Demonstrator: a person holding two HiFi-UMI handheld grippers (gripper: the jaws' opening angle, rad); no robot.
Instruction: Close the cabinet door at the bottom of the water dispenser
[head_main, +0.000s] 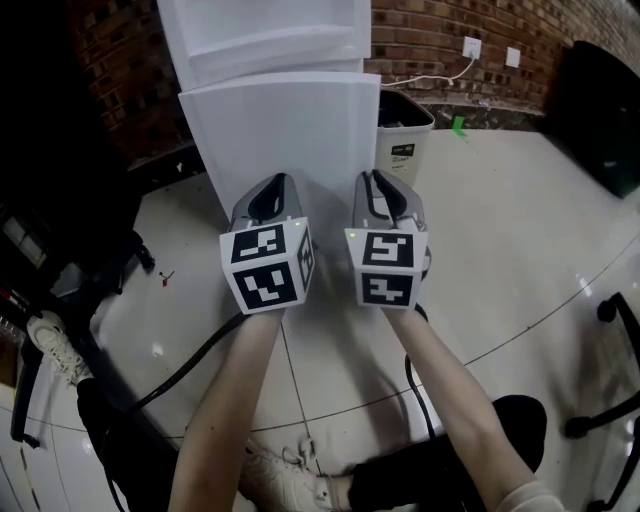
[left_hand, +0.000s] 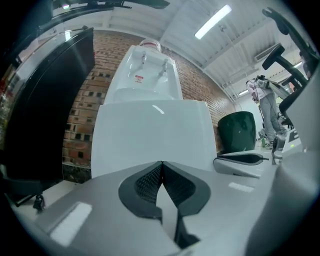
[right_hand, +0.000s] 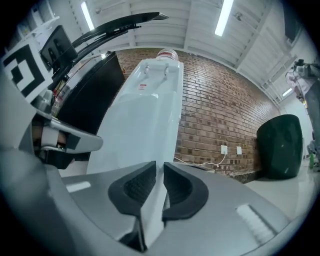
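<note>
The white water dispenser (head_main: 265, 30) stands against the brick wall. Its bottom cabinet door (head_main: 280, 135) is a flat white panel facing me, standing slightly forward of the body. Both grippers point level at the door, side by side. The left gripper (head_main: 275, 192) is shut with nothing in it, close in front of the door (left_hand: 150, 132). The right gripper (head_main: 385, 190) is just to its right, near the door's right edge. In the right gripper view the right gripper (right_hand: 159, 167) shows a narrow gap between its pads with nothing held; the dispenser (right_hand: 150, 110) rises behind.
A lined waste bin (head_main: 403, 135) stands right of the dispenser. A black cabinet (left_hand: 50, 100) is on its left. A cable (head_main: 190, 365) runs over the tiled floor. An office chair base (head_main: 610, 400) is at the right, and wall sockets (head_main: 472, 47) are behind.
</note>
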